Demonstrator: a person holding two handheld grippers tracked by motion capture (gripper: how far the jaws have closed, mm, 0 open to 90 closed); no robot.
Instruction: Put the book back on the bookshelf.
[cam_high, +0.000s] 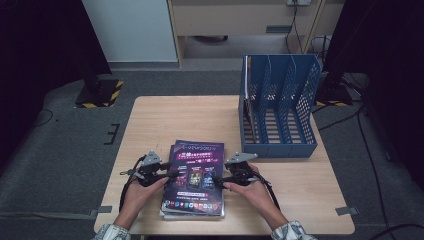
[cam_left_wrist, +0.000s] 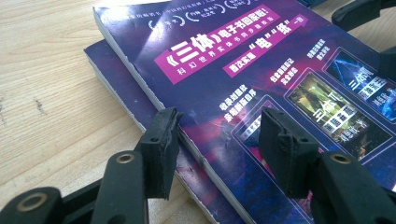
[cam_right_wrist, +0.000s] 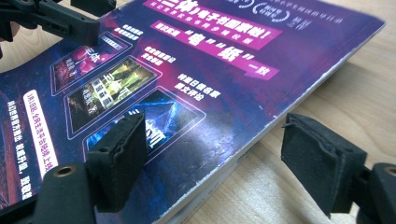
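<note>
1. The stack of purple books (cam_high: 194, 177) sits at the near edge of the wooden table (cam_high: 165, 117), right in front of the person, roughly centred between the two hands.
2. The long axis runs away from the person toward the far side of the table. The cover's title block is at the far end, so the top of the books points away. The books aren't squared up: the lower one sticks out a bit to the left under the top one.
3. The left gripper (cam_high: 167, 174) is at the stack's left edge. Its jaws are about halfway apart and straddle the top book's edge, one pad right against the page side, the other hovering over the cover. Not clamped as far as I can see.
4. The right gripper (cam_high: 216, 179) is at the right edge, jaws wide, one pad over the cover and the other out over bare table, gripping nothing.
5. A blue file rack (cam_high: 278, 105) stands at the table's far right, well apart from the books.
</note>
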